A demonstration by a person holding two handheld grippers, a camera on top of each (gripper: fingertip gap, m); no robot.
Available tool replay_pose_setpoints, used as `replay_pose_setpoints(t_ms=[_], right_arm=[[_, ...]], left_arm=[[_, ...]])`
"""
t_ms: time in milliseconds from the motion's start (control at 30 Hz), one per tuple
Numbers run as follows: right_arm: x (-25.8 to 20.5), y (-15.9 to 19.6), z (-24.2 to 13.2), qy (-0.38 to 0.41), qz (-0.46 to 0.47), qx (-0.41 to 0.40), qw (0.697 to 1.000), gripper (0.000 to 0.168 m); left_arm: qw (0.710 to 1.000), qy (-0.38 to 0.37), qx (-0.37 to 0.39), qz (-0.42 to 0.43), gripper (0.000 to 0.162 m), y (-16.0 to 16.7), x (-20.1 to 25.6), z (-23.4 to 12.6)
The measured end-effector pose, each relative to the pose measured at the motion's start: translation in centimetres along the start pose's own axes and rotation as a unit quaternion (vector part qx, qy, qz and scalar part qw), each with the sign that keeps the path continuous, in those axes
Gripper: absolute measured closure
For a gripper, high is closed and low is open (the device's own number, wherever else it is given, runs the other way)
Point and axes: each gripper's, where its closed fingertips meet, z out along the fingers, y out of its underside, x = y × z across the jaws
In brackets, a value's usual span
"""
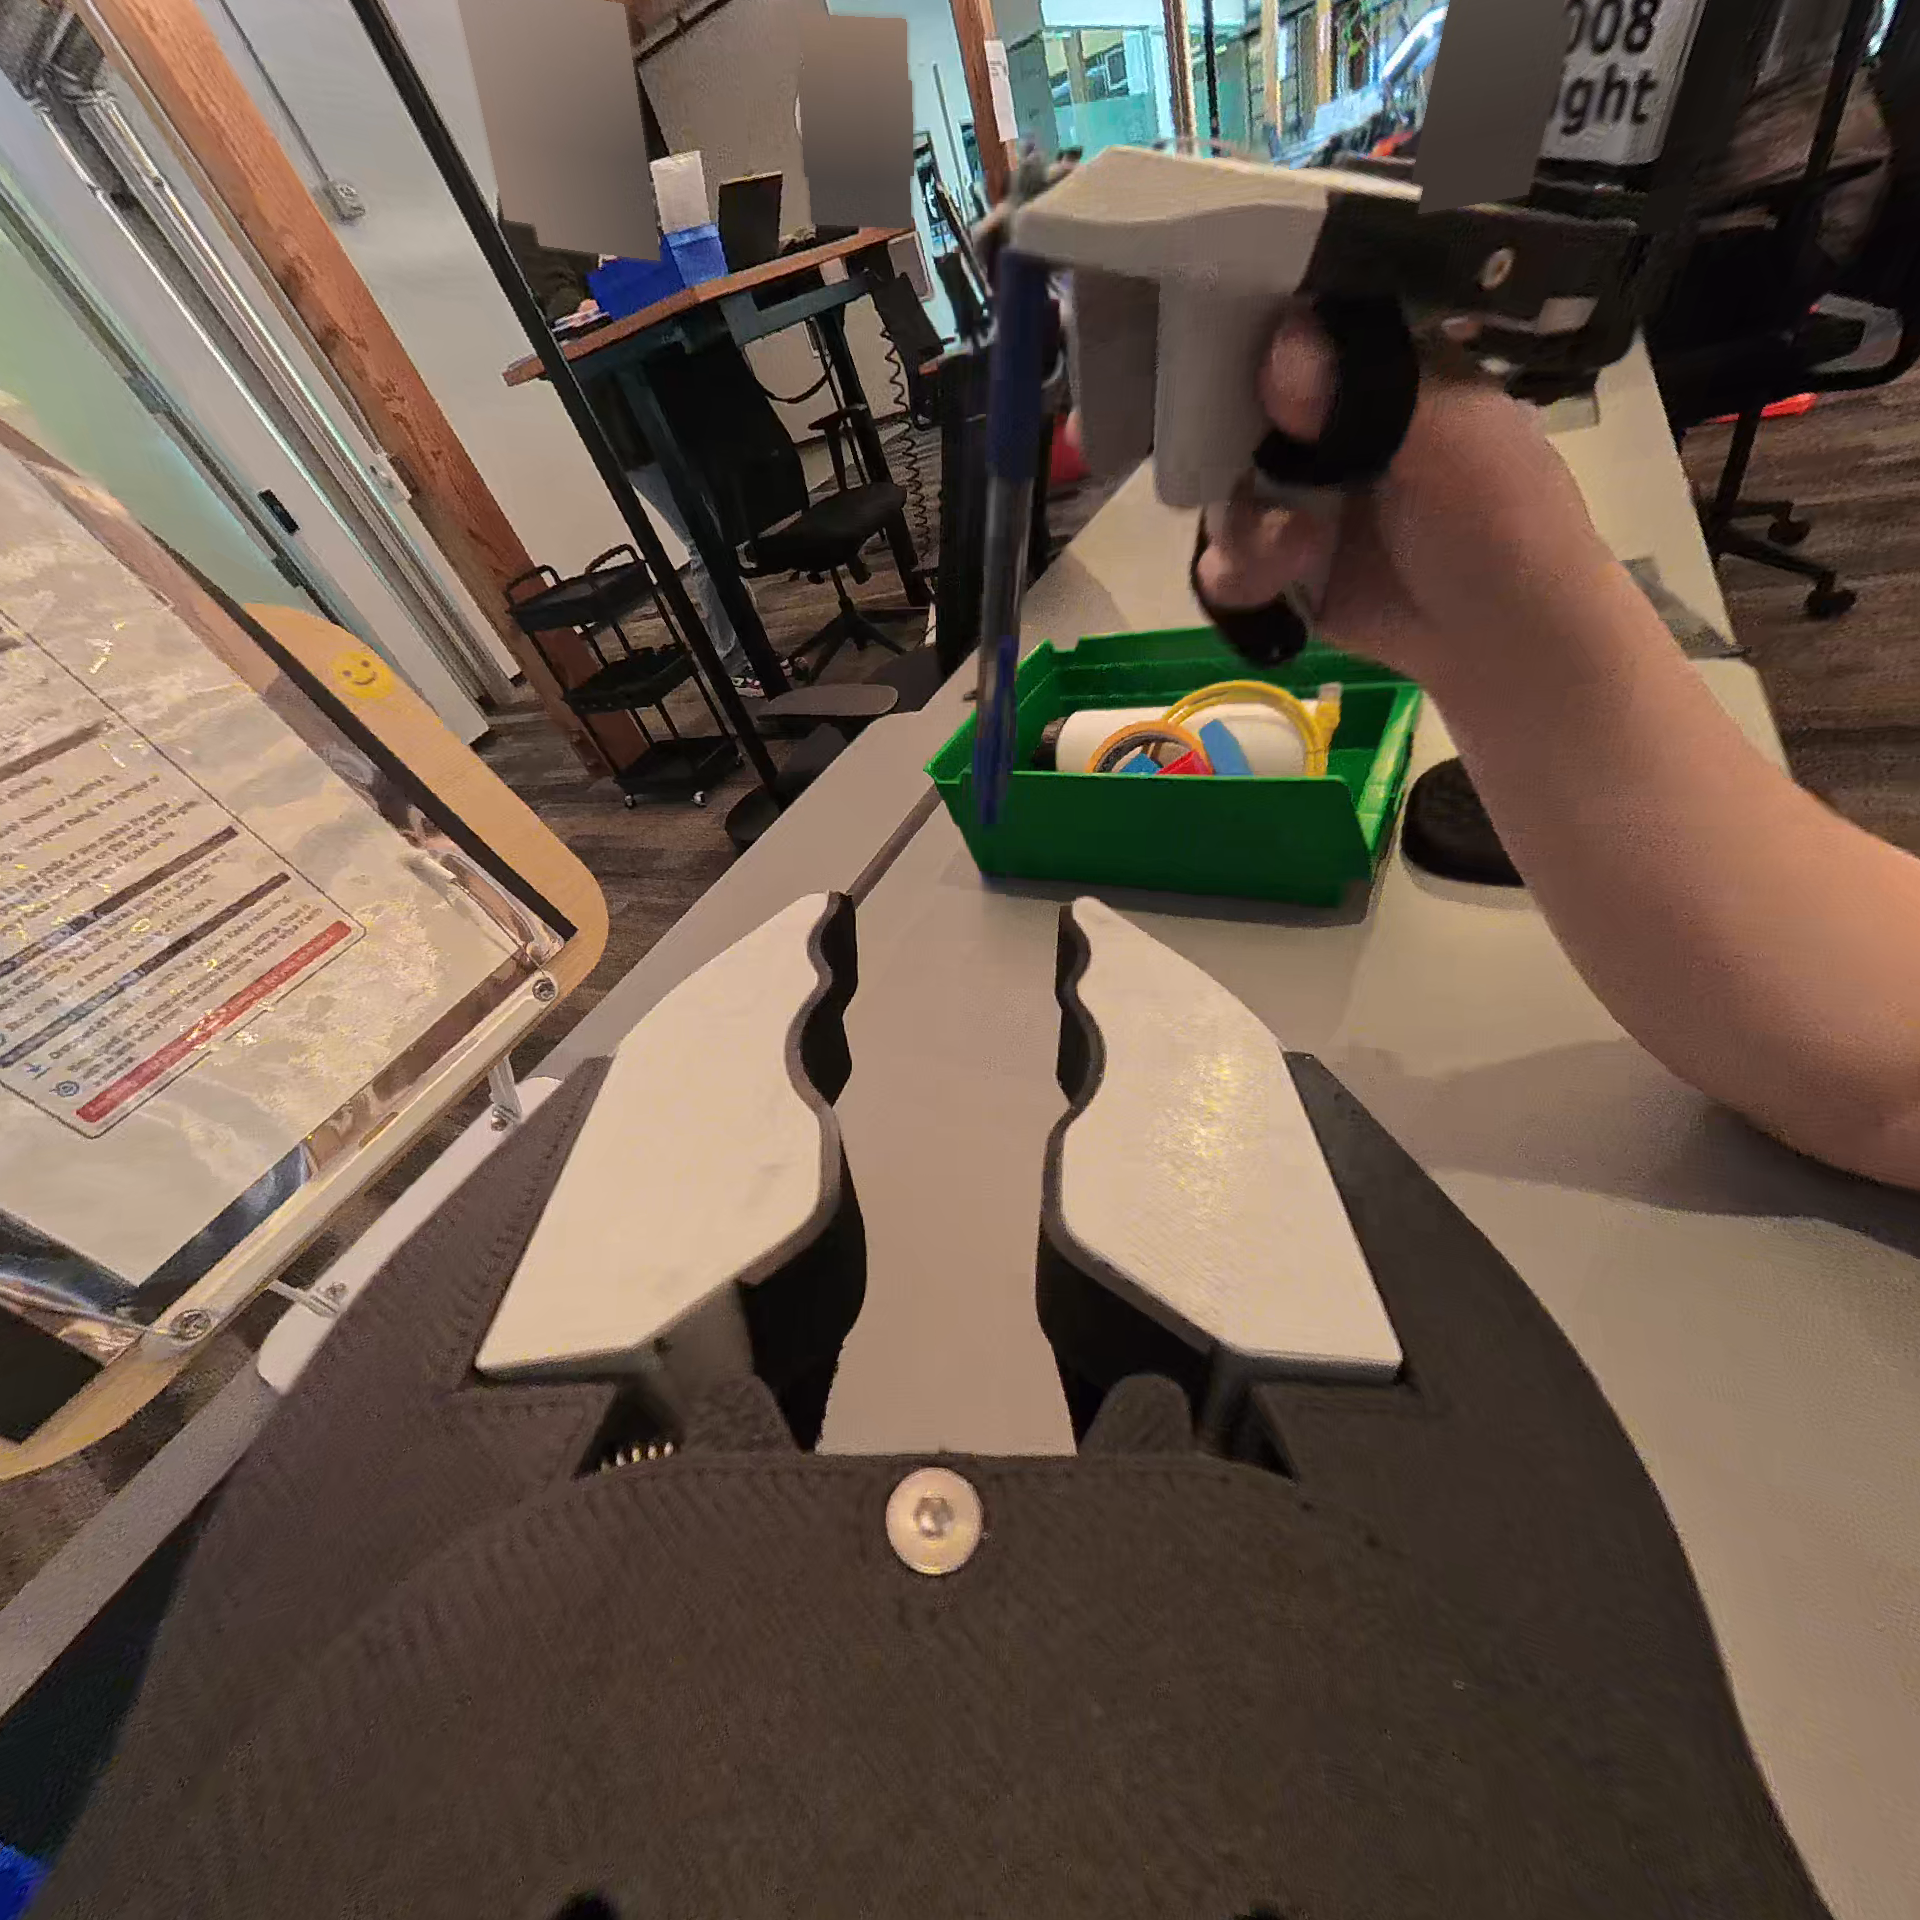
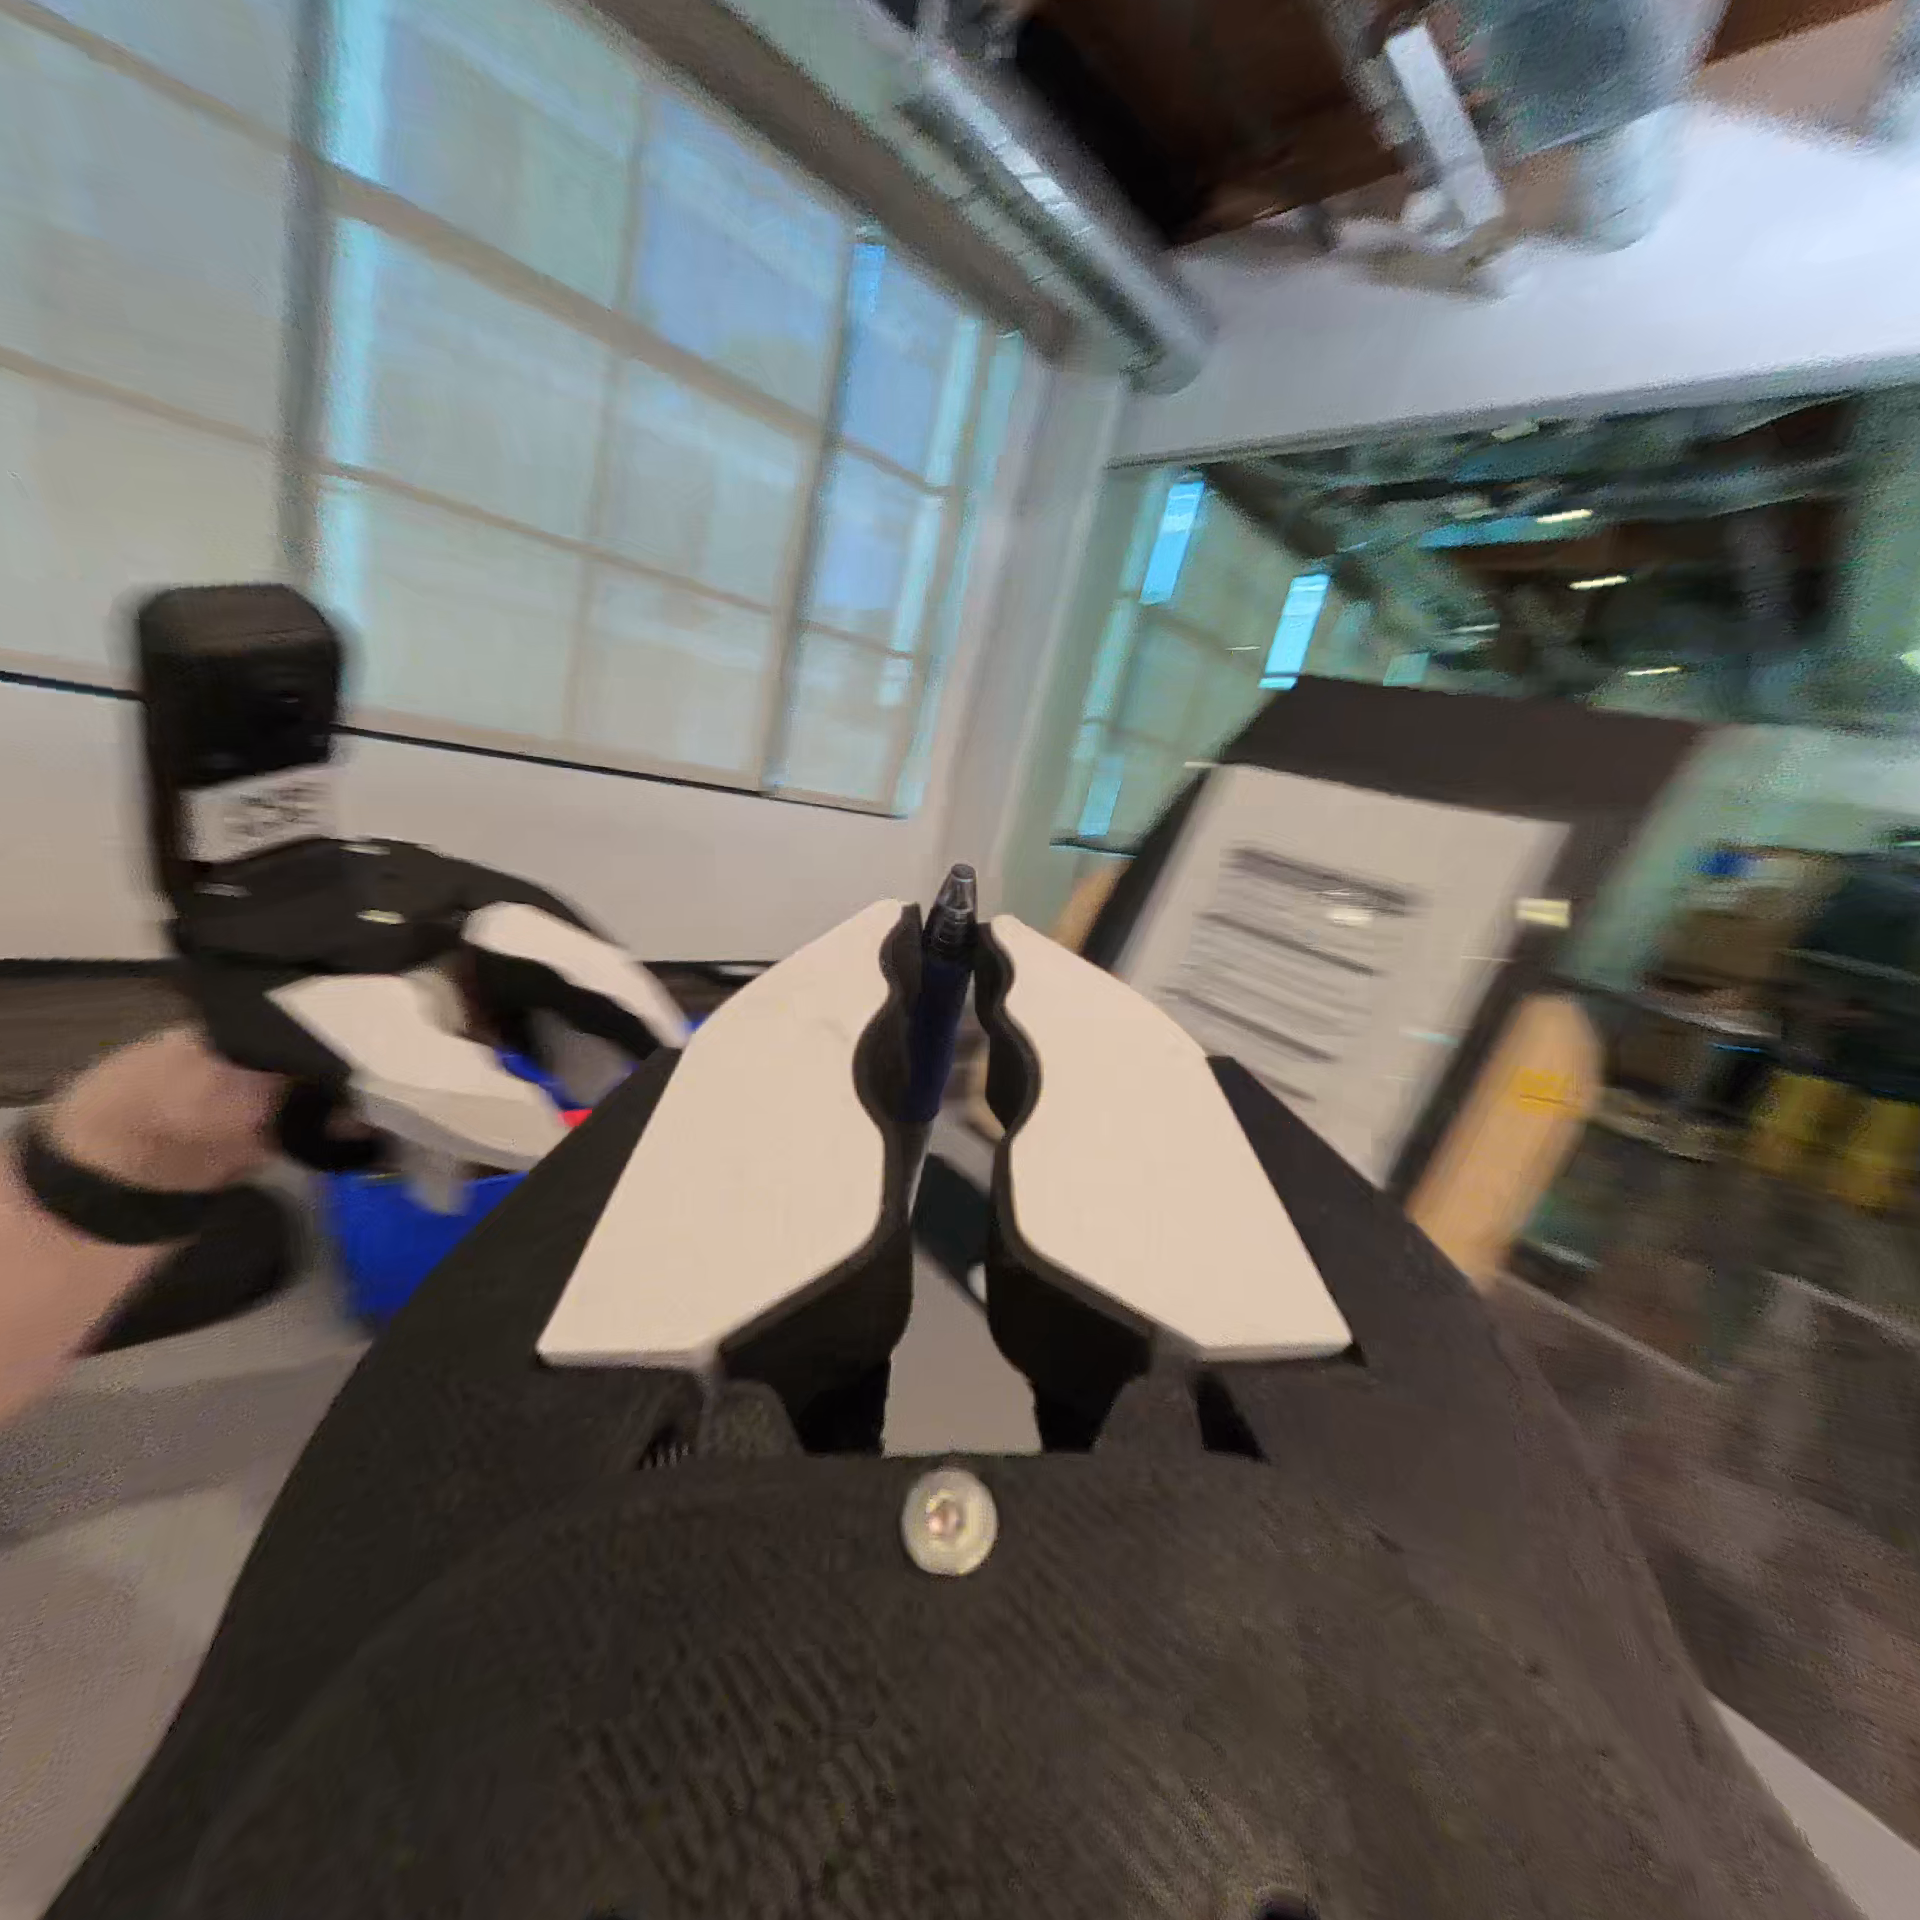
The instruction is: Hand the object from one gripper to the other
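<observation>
A blue pen (image 1: 1006,540) hangs upright from my right gripper (image 1: 1023,223), which a hand holds high over the grey table (image 1: 1455,997). In the right wrist view the right gripper (image 2: 948,930) is shut on the pen (image 2: 940,997), whose tip sticks out past the fingertips. My left gripper (image 1: 956,920) is open and empty, low over the table, below and short of the pen. It also shows at the left of the right wrist view (image 2: 520,1023), blurred, jaws apart.
A green bin (image 1: 1174,790) holding tape rolls, a white roll and a yellow cable stands on the table beyond my left gripper. A framed instruction sheet (image 1: 208,935) leans at the left. A blue bin (image 2: 416,1236) sits under the left gripper. Desks and chairs stand behind. Some 12 centimetres of space lies between my two pairs of fingers.
</observation>
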Motion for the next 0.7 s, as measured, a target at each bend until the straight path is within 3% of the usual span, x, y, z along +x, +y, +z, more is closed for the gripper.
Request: replay_pose_setpoints(t_ms=[33, 100, 167, 233, 333, 500, 600, 700], right_arm=[[2.7, -0.4, -1.9, 0.06, -0.032, -0.015, 0.998, 0.157], [8.5, -0.1, -6.9, 0.195, -0.093, -0.088, 0.972, 0.158], [13.5, 2.1, -12.6, 0.298, -0.089, -0.191, 0.931, 0.158], [16.4, 5.3, -17.1, 0.339, -0.017, -0.255, 0.905, 0.158], [17.9, 11.0, -21.0, 0.337, 0.122, -0.327, 0.875, 0.158], [17.9, 17.9, -21.1, 0.278, 0.201, -0.404, 0.848, 0.157], [18.5, 17.9, -18.5, 0.257, 0.225, -0.342, 0.875, 0.158], [20.5, 16.2, -17.6, 0.292, 0.181, -0.277, 0.897, 0.158]], left_arm=[[1.0, 0.003, 0.004, -0.007, 0.126, -0.4, 0.1, -0.4], [1.0, 0.008, 0.008, -0.017, 0.127, -0.9, 0.1, -1.2], [1.0, 0.002, 0.001, -0.022, 0.127, -1.0, -0.1, -1.9], [1.0, -0.005, -0.009, -0.02, 0.126, -0.9, -0.4, -2.4], [1.0, -0.012, -0.019, -0.018, 0.126, -0.8, -0.5, -3.1], [0.999, -0.007, -0.02, -0.028, 0.129, -0.9, -0.4, -3.4], [0.999, -0.009, -0.029, -0.025, 0.13, -0.6, -0.4, -3.2], [0.999, -0.006, -0.036, -0.022, 0.13, -0.4, -0.2, -2.9]])
